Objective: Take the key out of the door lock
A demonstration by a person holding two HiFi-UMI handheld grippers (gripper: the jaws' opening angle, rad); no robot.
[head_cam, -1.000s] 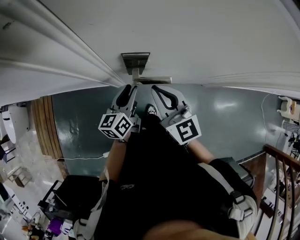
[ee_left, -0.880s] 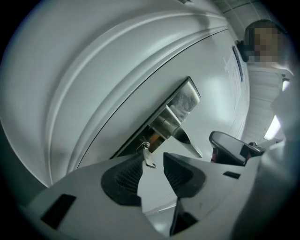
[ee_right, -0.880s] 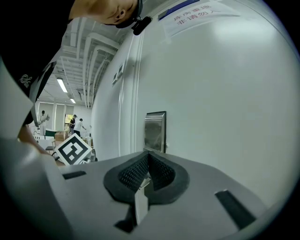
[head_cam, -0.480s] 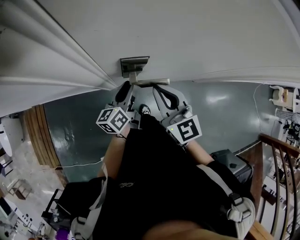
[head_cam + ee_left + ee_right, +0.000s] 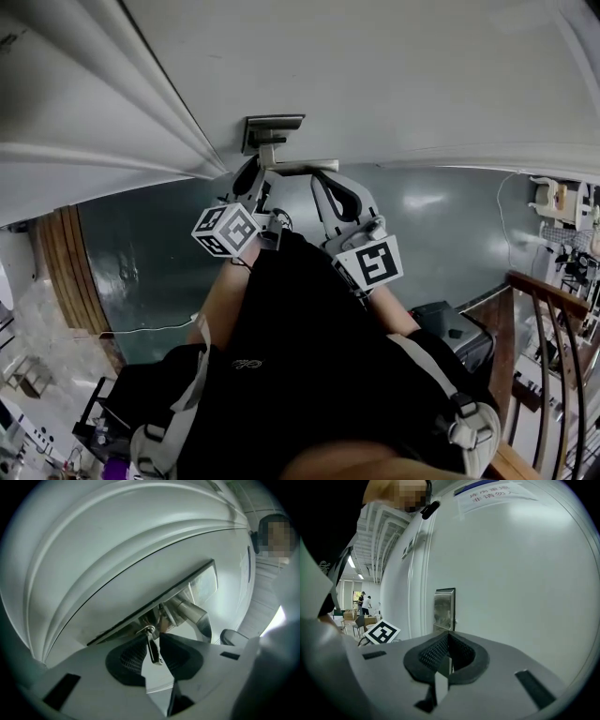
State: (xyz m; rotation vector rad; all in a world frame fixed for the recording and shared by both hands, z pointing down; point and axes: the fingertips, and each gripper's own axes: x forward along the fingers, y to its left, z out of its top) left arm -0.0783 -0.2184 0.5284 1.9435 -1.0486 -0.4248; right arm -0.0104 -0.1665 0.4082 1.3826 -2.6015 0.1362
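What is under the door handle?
A key on a ring hangs at the lock plate, between the jaws of the left gripper, which have just been closing. The part inside the lock is hidden.

We see the white door (image 5: 375, 75) carrying a steel lock plate (image 5: 274, 127) near twelve o'clock in the head view, with a lever handle (image 5: 305, 166) jutting toward three o'clock and a key (image 5: 153, 648) hanging at the plate. The dark glossy floor (image 5: 450, 225) bears a dark case (image 5: 450, 333) at four o'clock and a white cable (image 5: 141, 330) at eight.
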